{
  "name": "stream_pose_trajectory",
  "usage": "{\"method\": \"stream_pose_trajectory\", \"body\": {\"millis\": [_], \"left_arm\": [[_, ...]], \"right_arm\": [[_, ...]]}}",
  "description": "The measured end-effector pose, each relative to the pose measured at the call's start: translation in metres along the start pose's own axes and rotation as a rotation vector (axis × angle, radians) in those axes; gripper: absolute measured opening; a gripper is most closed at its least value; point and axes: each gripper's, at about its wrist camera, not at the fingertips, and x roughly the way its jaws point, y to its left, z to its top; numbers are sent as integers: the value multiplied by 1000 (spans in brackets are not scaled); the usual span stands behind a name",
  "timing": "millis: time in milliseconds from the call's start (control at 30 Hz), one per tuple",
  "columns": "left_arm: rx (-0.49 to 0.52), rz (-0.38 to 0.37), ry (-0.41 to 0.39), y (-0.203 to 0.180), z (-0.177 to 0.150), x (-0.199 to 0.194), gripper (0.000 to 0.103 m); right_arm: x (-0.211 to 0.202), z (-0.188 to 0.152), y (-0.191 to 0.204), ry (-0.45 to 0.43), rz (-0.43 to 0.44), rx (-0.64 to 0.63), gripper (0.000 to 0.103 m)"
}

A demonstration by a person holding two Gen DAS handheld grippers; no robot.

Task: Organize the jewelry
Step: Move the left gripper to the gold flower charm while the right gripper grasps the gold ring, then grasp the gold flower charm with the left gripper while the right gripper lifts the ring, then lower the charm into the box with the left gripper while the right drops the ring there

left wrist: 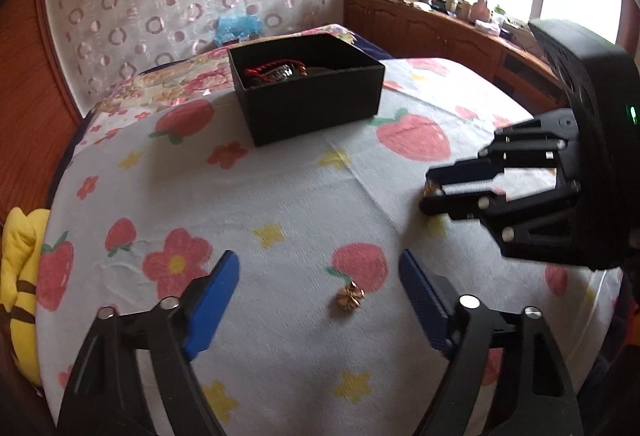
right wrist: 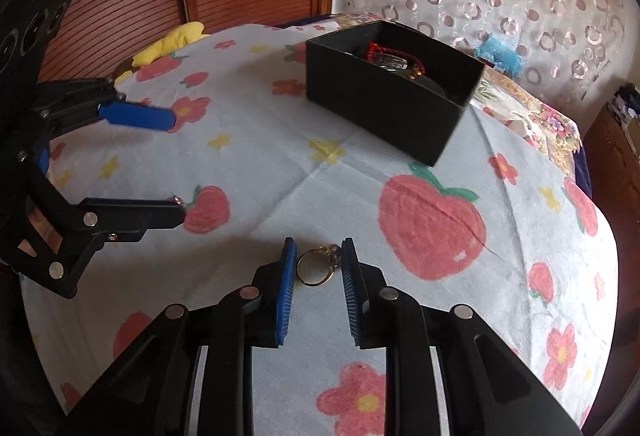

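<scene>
The bed [left wrist: 280, 195] in its strawberry sheet carried everything, and the black box [left wrist: 308, 87] was the landmark, already holding a red cord bracelet [left wrist: 272, 69]. Nearer the cameras than the box, the left gripper [left wrist: 320, 276] hung with jaws wide and empty, a small gold charm [left wrist: 349, 296] lying loose on the sheet between them. To do it well, I'd say: settle low, centre the charm, then close. Right of that, also short of the box, the right gripper [right wrist: 318, 268] had narrowed its jaws around a gold ring [right wrist: 316, 270], pads seemingly touching its sides; whether it was firmly pinched I couldn't tell.
</scene>
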Motion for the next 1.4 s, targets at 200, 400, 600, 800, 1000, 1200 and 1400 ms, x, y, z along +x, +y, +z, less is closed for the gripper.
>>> {"method": "stream_pose_trajectory", "body": {"millis": [200,400,600,800,1000,1200,1400], "left_arm": [[22,-23,31,-6,-8,2,49],[44,-35,38,-12,-10,1,34],[46,-36,40,-13,-10,5,14],[11,-43,22,-6,-7,2,14],[2,-32,-2,0,5,2,14],[-16,-9,-22,13,26,11,14],[-41,13,-57,30,52,16,14]], "right_arm": [[-3,-2,-11,-10,0,37,13],[-1,-2,-11,-11,9,33,13],[-1,-3,-10,-13,15,40,13],[-6,-3,-11,-29,13,44,13],[-13,11,-20,-60,11,43,13],[-17,39,-39,-114,15,44,13],[-17,74,-60,-163,-10,27,13]]}}
